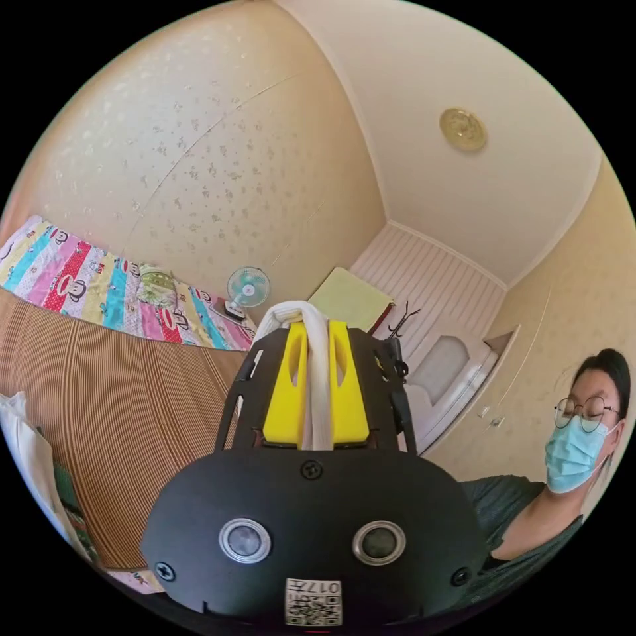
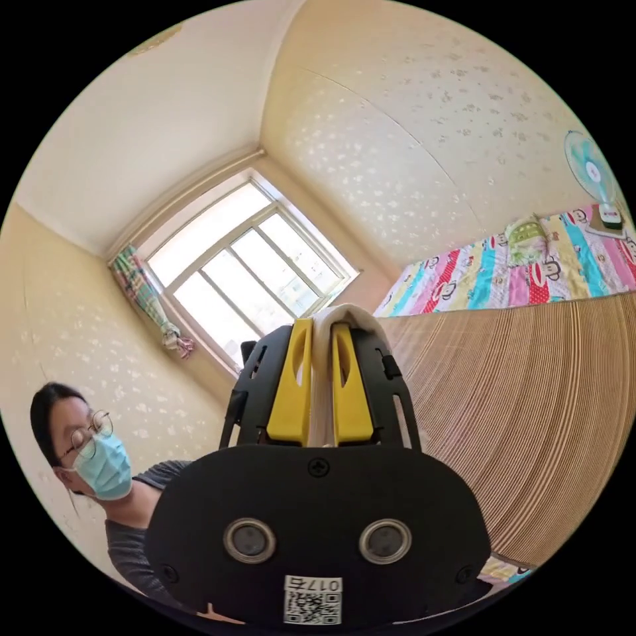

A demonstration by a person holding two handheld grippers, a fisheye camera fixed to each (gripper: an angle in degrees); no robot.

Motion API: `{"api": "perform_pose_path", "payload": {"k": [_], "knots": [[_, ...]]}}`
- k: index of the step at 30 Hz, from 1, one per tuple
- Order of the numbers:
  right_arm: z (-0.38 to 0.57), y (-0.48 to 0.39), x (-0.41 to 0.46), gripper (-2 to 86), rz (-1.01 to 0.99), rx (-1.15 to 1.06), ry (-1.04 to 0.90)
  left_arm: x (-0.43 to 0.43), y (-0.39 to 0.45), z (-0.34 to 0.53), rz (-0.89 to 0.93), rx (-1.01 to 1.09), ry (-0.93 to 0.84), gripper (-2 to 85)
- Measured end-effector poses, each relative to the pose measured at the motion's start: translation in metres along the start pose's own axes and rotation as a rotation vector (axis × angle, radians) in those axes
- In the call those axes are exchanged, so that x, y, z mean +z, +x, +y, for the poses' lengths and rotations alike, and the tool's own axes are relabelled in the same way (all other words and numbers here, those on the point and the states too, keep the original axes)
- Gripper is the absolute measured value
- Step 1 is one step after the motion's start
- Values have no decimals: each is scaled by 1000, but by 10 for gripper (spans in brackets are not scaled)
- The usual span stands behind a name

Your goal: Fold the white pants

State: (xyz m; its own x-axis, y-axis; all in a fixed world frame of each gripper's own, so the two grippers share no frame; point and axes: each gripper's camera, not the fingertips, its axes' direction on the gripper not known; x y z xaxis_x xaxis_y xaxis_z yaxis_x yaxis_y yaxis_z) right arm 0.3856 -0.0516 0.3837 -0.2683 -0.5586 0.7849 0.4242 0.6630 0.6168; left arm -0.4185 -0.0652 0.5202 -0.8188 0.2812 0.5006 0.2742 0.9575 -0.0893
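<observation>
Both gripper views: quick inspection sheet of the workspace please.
Surface: striped bamboo mat, colourful quilt at its far edge.
Job's things: white pants pinched between both pairs of jaws; more white cloth at the left view's edge.
Clutter: small fan, green item on the quilt.
Grippers: left gripper and right gripper shut on the cloth, tilted up.
Cables: nothing seen.
Surroundings: window, door, masked person.
</observation>
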Motion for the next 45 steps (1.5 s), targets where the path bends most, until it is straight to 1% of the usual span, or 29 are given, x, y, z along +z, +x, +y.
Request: {"api": "perform_pose_path", "payload": {"k": [3, 4, 5, 6, 8, 9, 10, 12, 13, 14, 15, 16, 17, 19, 21, 23, 24, 25, 28, 30, 32, 33, 34, 35, 36, 38, 40, 43, 45], "knots": [[-13, 30, 34, 18, 140, 34, -17, 33, -38, -14, -73, -12, -70, 53], [-10, 35, 42, 18, 162, 39, -35, 44, -45, -10, -144, -6, -116, 53], [1, 43, 55, 19, 206, 12, -65, 54, -52, 3, -209, 29, -166, 53], [20, 53, 64, 22, 231, -28, -74, 58, -56, 12, -229, 55, -182, 53], [58, 79, 75, 28, 230, -36, -95, 70, -80, 64, -225, 109, -250, 55], [91, 102, 81, 30, 185, -2, -123, 73, -88, 80, -214, 97, -278, 55], [109, 113, 82, 30, 149, 18, -133, 75, -105, 116, -179, 46, -327, 56], [189, 149, 91, 25, 45, 102, -223, 73, -126, 177, -122, -57, -380, 56], [210, 154, 93, 25, 41, 117, -251, 70, -134, 219, -107, -132, -421, 58], [252, 161, 97, 25, 43, 152, -318, 68, -137, 259, -117, -192, -482, 62], [287, 166, 100, 26, 56, 205, -393, 66, -137, 278, -133, -221, -514, 65], [302, 168, 100, 27, 71, 236, -420, 62, -136, 310, -175, -277, -567, 72], [325, 172, 95, 29, 113, 300, -446, 57, -134, 334, -213, -337, -595, 77], [344, 179, 80, 34, 162, 378, -412, 47, -134, 350, -230, -395, -591, 88], [337, 195, 62, 47, 172, 451, -311, 41, -139, 347, -224, -433, -536, 112], [314, 204, 58, 78, 131, 432, -230, 44, -160, 327, -191, -477, -437, 178], [293, 211, 63, 114, 110, 400, -190, 49, -166, 320, -181, -485, -422, 194], [282, 214, 67, 132, 106, 394, -181, 61, -177, 305, -169, -492, -405, 226], [231, 238, 109, 180, 80, 393, -238, 104, -202, 276, -152, -513, -424, 247], [208, 252, 152, 198, 162, 395, -341, 134, -215, 271, -152, -559, -471, 244], [206, 260, 184, 208, 223, 413, -448, 179, -224, 281, -168, -625, -624, 226], [212, 266, 201, 204, 214, 468, -501, 185, -222, 283, -180, -615, -638, 217], [214, 263, 202, 203, 222, 464, -474, 187, -211, 284, -241, -578, -627, 198], [220, 257, 202, 169, 138, 439, -425, 187, -202, 287, -261, -554, -618, 187], [230, 256, 202, 149, 54, 471, -371, 186, -198, 290, -251, -550, -617, 181], [245, 253, 202, 140, -35, 507, -332, 168, -184, 301, -195, -585, -582, 151], [254, 242, 209, 130, -102, 520, -351, 151, -167, 305, -172, -579, -589, 133], [243, 195, 239, 110, -156, 421, -432, 110, -123, 288, -222, -491, -599, 118], [208, 141, 275, 86, -194, 305, -450, 75, -98, 262, -264, -440, -584, 114]]}}
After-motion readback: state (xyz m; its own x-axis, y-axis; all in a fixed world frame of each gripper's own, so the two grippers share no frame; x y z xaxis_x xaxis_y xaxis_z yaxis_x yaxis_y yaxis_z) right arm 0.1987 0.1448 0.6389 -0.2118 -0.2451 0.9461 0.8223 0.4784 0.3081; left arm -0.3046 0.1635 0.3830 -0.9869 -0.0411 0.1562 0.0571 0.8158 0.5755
